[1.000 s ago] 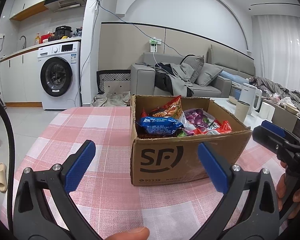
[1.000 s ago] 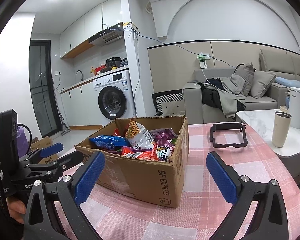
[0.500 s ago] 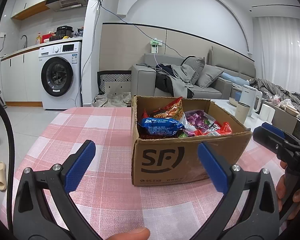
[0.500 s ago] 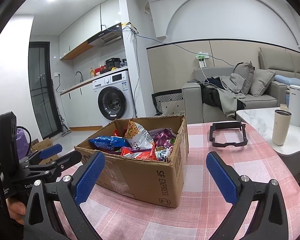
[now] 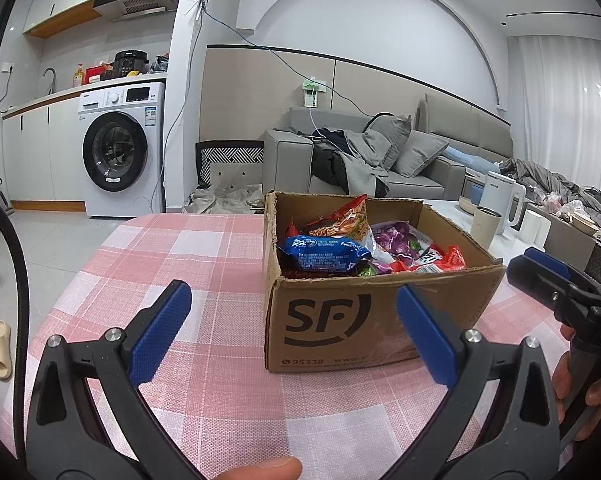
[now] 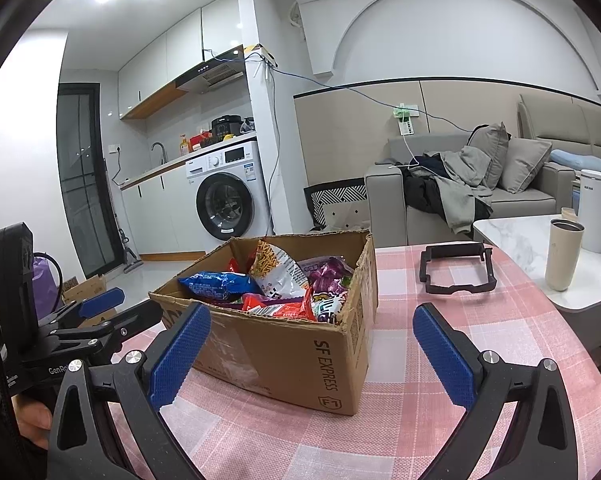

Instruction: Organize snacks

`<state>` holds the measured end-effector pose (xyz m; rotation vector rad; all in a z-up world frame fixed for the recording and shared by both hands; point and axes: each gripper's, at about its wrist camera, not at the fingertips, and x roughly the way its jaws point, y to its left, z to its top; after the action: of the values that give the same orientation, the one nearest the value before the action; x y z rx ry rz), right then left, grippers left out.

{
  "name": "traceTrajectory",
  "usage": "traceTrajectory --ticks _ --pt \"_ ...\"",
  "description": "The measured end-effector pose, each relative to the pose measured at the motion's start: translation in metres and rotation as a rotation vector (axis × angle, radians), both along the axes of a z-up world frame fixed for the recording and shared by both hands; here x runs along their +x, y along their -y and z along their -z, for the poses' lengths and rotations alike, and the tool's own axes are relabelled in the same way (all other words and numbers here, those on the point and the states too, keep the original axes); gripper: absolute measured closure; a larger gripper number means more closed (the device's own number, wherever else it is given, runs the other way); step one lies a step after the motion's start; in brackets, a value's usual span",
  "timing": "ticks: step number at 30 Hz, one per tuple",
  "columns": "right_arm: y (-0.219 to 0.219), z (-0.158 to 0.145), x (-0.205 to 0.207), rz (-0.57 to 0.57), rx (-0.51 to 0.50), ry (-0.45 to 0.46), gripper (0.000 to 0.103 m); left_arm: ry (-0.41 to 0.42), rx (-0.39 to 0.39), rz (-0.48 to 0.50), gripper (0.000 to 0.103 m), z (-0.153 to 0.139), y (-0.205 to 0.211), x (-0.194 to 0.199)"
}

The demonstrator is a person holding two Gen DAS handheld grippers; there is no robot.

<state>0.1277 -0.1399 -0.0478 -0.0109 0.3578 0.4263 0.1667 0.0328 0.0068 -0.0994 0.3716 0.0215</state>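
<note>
Box (image 5: 352,320) slightly nearer now, open-topped, heaped with bright snack packets (image 5: 324,254).

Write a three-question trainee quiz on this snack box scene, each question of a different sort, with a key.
1. True or false: the left hand-held gripper is shut on a snack packet.
2. Multiple choice: where does the blue snack packet lie? A) on the checked tablecloth B) inside the cardboard box C) on the marble side table
3. Fill in: on the tablecloth, beyond the box on the right hand-held gripper's side, lies an empty black ____.

Key
1. False: both hand-held grippers are open and hold nothing.
2. B
3. frame
</note>
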Motion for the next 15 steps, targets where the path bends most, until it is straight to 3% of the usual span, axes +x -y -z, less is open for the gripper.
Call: traceTrajectory --ticks 15 --pt "-0.0002 -0.0001 -0.0002 -0.001 -0.002 0.000 0.000 0.001 0.005 0.003 0.001 0.0003 -0.0009 0.0010"
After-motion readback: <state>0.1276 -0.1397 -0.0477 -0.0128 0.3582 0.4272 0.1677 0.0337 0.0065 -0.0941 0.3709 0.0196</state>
